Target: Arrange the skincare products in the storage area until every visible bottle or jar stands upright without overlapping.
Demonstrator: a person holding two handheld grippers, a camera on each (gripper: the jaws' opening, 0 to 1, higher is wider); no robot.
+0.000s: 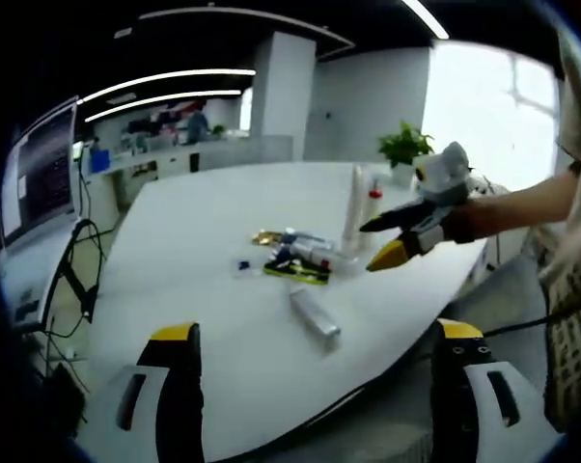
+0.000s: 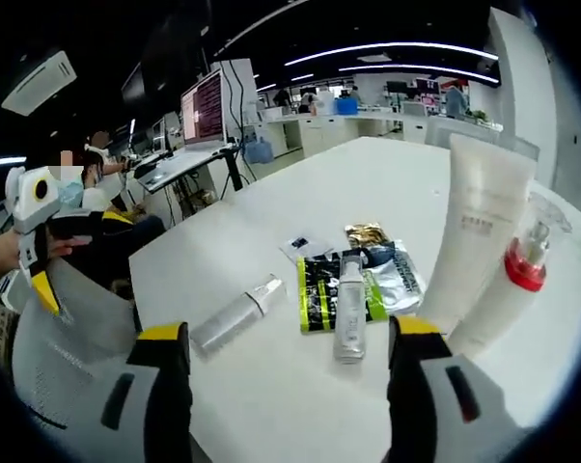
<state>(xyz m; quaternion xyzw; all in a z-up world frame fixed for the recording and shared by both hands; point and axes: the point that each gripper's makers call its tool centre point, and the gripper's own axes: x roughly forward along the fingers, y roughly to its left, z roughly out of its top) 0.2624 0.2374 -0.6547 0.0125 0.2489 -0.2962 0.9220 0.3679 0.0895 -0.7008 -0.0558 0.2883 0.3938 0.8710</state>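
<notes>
A tall white tube (image 2: 479, 227) stands upright on the white table (image 2: 271, 203), with a white bottle with a red collar (image 2: 511, 285) upright just beside it. One clear bottle (image 2: 350, 309) lies flat on top of some sachets (image 2: 318, 289). A silver-white bottle (image 2: 235, 316) lies on its side nearer the table edge. My right gripper (image 2: 290, 386) hangs open above the near table, the lying clear bottle just beyond its jaws. From the left gripper view, the right gripper (image 1: 371, 246) hovers beside the tube (image 1: 353, 207). My left gripper (image 1: 315, 386) is open, off the table edge, nothing between its jaws.
A gold sachet (image 2: 366, 233) and a small sachet (image 2: 300, 244) lie behind the pile. A potted plant (image 1: 403, 145) stands at the far table edge. Desks with a monitor (image 2: 204, 106) lie beyond. A person's sleeve (image 1: 570, 318) shows at the right.
</notes>
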